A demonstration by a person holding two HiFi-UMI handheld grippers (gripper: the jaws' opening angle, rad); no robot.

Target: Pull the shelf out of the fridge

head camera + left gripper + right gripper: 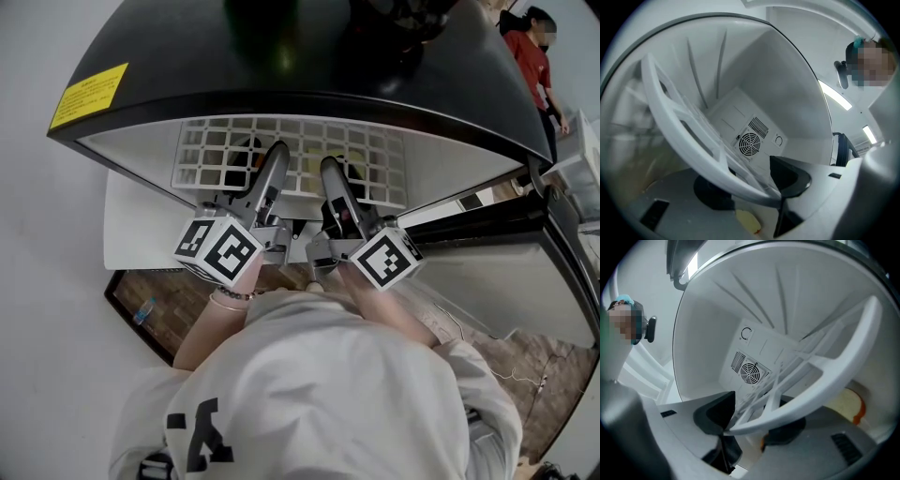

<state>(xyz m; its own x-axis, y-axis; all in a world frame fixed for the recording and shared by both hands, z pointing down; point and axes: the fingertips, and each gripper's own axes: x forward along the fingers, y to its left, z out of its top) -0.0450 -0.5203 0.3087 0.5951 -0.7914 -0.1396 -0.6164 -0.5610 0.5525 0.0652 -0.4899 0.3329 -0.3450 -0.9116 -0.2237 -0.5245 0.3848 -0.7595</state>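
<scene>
A white grid shelf (291, 150) sticks partway out of the black-topped fridge (281, 56). Both grippers reach in side by side to its front edge, the left gripper (274, 157) beside the right gripper (330, 171). In the left gripper view the shelf's (684, 126) thick front rail runs between the black pads of the left gripper (750, 187), which clamp it. In the right gripper view the same rail of the shelf (834, 366) lies pinched in the right gripper (750, 425). The shelf looks tilted against the fridge's inner walls.
A fan grille (749, 143) sits on the fridge's back wall. A yellow item (846, 404) lies on the fridge floor under the shelf. The open fridge door (487, 262) stands at the right. A person in red (525, 52) is at the far right.
</scene>
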